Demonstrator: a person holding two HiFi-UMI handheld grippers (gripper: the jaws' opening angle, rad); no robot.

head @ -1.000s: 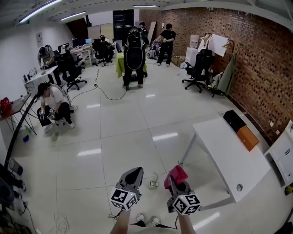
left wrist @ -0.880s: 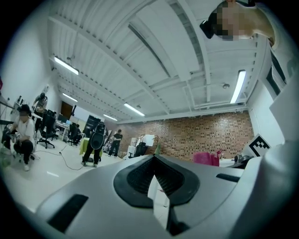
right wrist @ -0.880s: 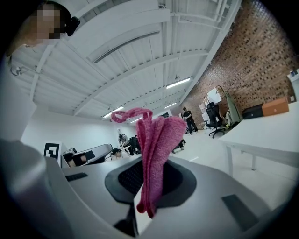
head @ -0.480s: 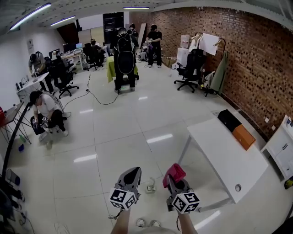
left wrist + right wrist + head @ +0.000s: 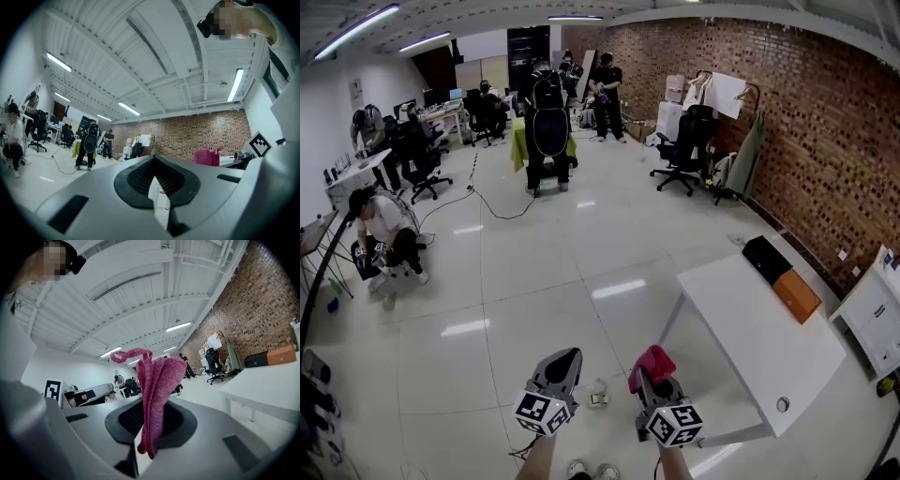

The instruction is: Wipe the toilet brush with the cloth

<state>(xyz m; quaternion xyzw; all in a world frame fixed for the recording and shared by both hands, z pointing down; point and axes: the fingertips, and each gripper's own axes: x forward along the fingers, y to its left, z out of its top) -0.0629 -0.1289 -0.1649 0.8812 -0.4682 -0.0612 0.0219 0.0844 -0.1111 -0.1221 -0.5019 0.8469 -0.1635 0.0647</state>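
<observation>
My right gripper [image 5: 649,380] is shut on a folded pink cloth [image 5: 652,364], which sticks up from between its jaws. The right gripper view shows the cloth [image 5: 157,392] pinched upright at the gripper [image 5: 146,430], with a loose loop at its top. My left gripper [image 5: 565,357] is shut with nothing in it; in the left gripper view the gripper [image 5: 154,161] has its pads together. Both point level over the floor, side by side. A small white object [image 5: 598,396] lies on the floor between them. No toilet brush can be made out.
A white table [image 5: 759,337] stands close at the right, with a black box [image 5: 766,255] and an orange box [image 5: 797,295] at its far end. A brick wall runs along the right. People [image 5: 546,122] and office chairs [image 5: 684,141] are farther back; a person [image 5: 380,234] crouches at the left.
Both grippers have moved forward across the floor together with the head view. The white table is nearer now. The hold on the cloth is the same.
</observation>
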